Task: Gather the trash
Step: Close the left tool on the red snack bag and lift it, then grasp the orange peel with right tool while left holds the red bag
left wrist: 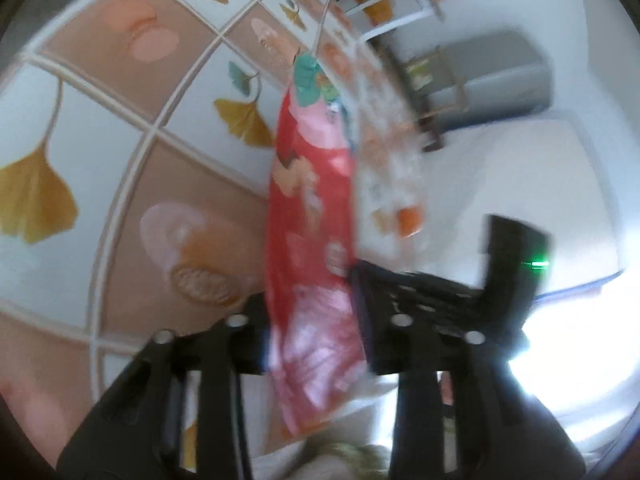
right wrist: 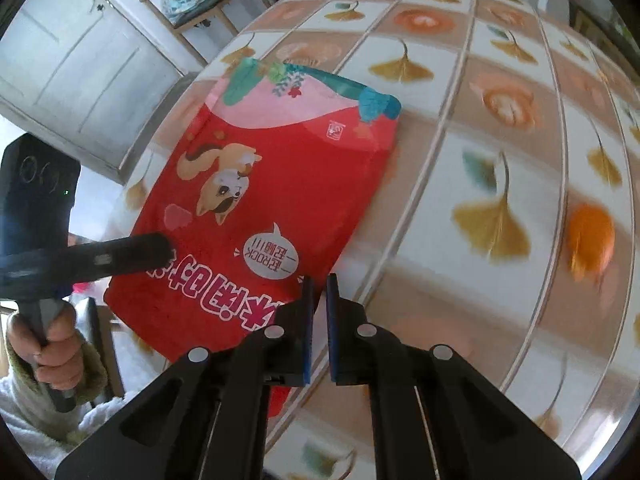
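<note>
Over the glossy tiled tablecloth (right wrist: 480,152), left claw (left wrist: 316,300) pinches a flat red bag (right wrist: 264,200); right claw (right wrist: 319,292) nearly closed, empty.

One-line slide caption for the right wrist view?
Red snack bag held over the leaf-patterned table by the left claw; right claw shut.

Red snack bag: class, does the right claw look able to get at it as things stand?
Probably yes: the red snack bag is right beside the right claw with nothing between, though the shut jaws must open first.
</note>
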